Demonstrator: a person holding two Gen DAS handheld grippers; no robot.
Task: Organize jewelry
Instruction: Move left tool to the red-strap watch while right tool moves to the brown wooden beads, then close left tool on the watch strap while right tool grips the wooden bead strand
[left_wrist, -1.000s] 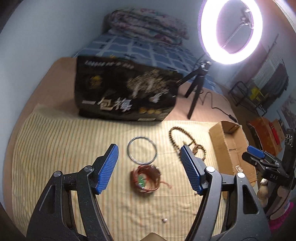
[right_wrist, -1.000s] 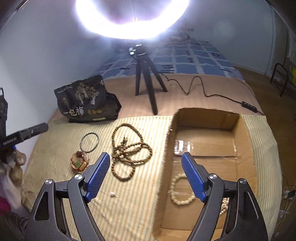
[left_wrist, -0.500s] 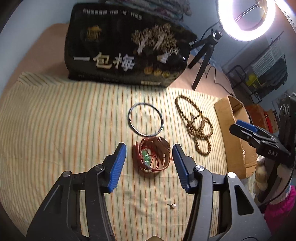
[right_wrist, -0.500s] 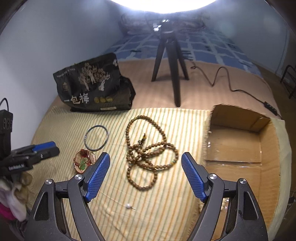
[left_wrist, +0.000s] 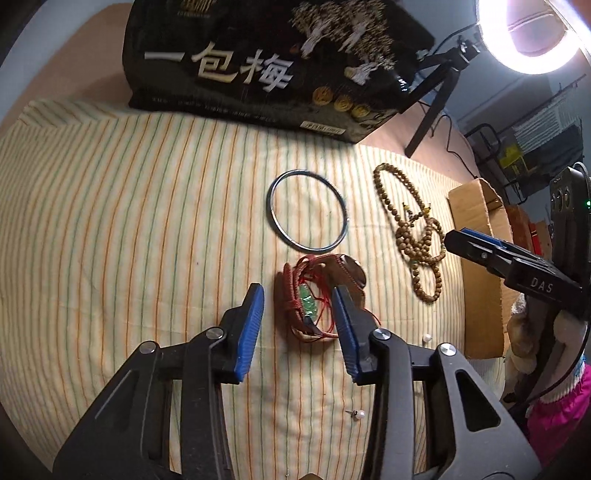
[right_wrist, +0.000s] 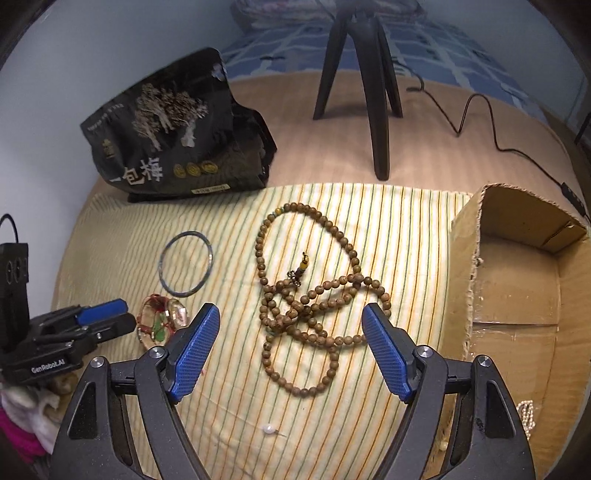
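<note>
**Inspector A:** Left wrist view first. The left gripper (left_wrist: 299, 314) is closing, and the red cord bracelet (left_wrist: 314, 299) lies between the jaws. The right pad is at or over the bracelet's edge; the left pad stands clear of it, so nothing is grasped yet.

**Inspector B:** The hazard there?

**Inspector A:** The bracelet is a loose bundle of red cord with a green stone at its middle and a glassy piece on the far side. The pads could pinch only stray threads, and the bundle might sag or slip free on lifting. The silver bangle (left_wrist: 308, 210) lies just beyond the fingertips, near enough to be nudged. A pearl stud (left_wrist: 357, 414) lies behind the tips, by the right finger, and could be pressed into the striped cloth (left_wrist: 110, 221).

**Inspector B:** Right wrist view?

**Inspector A:** The right gripper (right_wrist: 291, 347) is released, its jaws wide and narrowing slightly, straddling the wooden bead necklace (right_wrist: 306, 306), which lies in tangled loops ahead of and between the tips. A grasp could catch one strand and drag the rest. The cardboard box (right_wrist: 517, 280) sits to the gripper's right, and a trailing loop may snag its rim. The left gripper (right_wrist: 110, 317) appears at the far left, beside the red bracelet.
</note>
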